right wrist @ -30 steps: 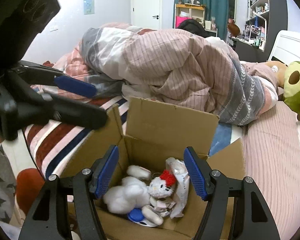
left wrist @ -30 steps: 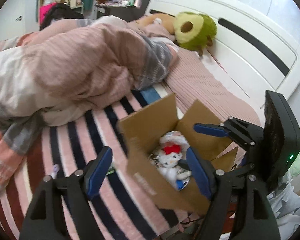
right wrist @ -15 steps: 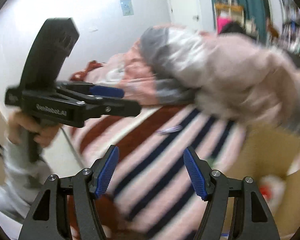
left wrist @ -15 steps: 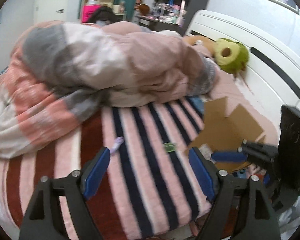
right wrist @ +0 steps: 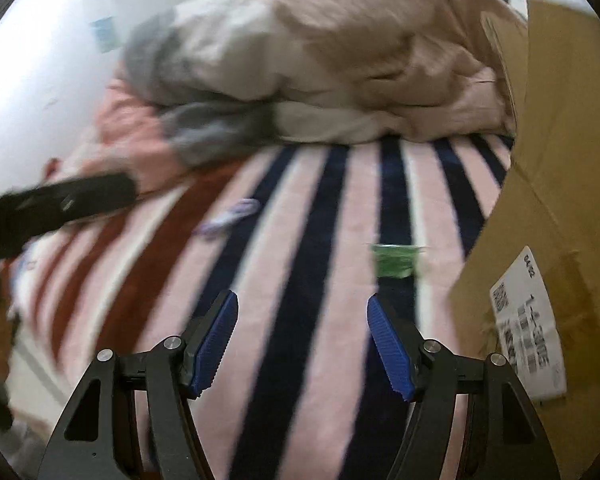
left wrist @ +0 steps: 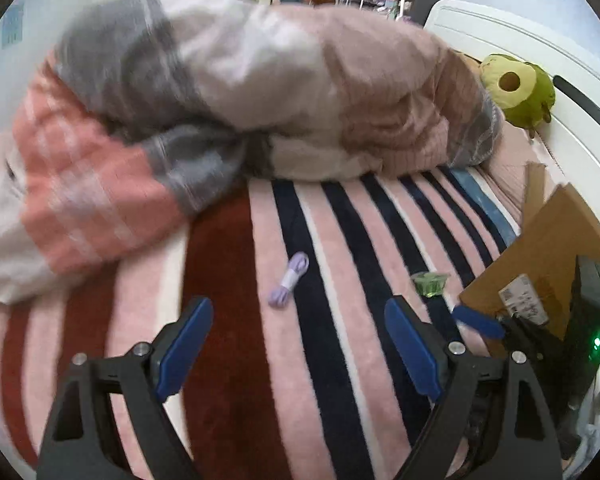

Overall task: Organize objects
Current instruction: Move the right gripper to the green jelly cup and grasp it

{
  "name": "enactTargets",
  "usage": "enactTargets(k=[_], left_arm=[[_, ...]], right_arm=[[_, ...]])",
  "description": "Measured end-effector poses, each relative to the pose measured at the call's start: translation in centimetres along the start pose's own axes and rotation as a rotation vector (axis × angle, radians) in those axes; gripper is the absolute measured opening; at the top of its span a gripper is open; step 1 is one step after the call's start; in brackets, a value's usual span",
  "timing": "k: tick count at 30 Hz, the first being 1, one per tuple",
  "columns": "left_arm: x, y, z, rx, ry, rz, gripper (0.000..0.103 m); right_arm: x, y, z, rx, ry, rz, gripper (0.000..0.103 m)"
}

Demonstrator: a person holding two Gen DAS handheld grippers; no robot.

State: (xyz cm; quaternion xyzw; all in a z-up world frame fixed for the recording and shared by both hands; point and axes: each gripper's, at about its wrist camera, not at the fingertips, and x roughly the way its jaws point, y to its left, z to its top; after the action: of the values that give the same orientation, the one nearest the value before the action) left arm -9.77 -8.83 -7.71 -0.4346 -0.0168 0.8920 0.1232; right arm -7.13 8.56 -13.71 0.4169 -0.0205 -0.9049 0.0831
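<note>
A small purple coiled cord (left wrist: 290,278) (right wrist: 232,216) and a green glassy trinket (left wrist: 430,282) (right wrist: 396,260) lie on the striped blanket (left wrist: 340,240). My left gripper (left wrist: 298,308) hovers just short of the cord; its jaws are opening with nothing between them. My right gripper (right wrist: 302,300) is open and empty, low over the blanket, with the green trinket ahead and slightly right. An open cardboard box (left wrist: 552,256) (right wrist: 560,160) stands at the right. In the left wrist view the right gripper's blue pad (left wrist: 480,322) shows beside the box.
A bunched pink, grey and white duvet (left wrist: 260,92) fills the bed behind the blanket. A green avocado plush (left wrist: 516,92) rests against the white headboard (left wrist: 572,92). The box has a white label (right wrist: 528,328). The bed's edge and floor lie at the left (right wrist: 24,360).
Both grippers swung left away from the box's inside and dropped toward the blanket. The toys in the box are out of view; the cord and green trinket now lie just ahead. The left jaws widened.
</note>
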Motion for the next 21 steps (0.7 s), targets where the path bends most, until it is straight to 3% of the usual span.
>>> enactTargets(k=[2,4,9,13,16,21], left_arm=[[1.6,0.5,-0.4,-0.011,0.037,0.058,0.086],[1.8,0.6,-0.6,-0.009,0.039,0.082,0.086],[1.5,1.5,-0.7,-0.041,0.003,0.007,0.086],[1.7,1.7,-1.1,-0.046,0.007,0.005,0.086],[1.7,1.9,-1.2,-0.056,0.012,0.012,0.086],[2.0,2.1,-1.1,-0.063,0.017,-0.003,0.086]], right_arm=[[1.2,-0.6,0.2,-0.006,-0.015,-0.064,0.052],[1.8,-0.6,0.2,-0.024,-0.026,-0.117,0.049],[3.6,-1.0,1.1,-0.030,-0.026,-0.235,0.049],[4.3,-1.8,2.0,-0.008,-0.003,-0.255,0.047],[5.9,-2.6,2.6,0.018,0.062,-0.215,0.047],[5.7,-3.1,2.6,0.025,0.049,-0.156,0.035]])
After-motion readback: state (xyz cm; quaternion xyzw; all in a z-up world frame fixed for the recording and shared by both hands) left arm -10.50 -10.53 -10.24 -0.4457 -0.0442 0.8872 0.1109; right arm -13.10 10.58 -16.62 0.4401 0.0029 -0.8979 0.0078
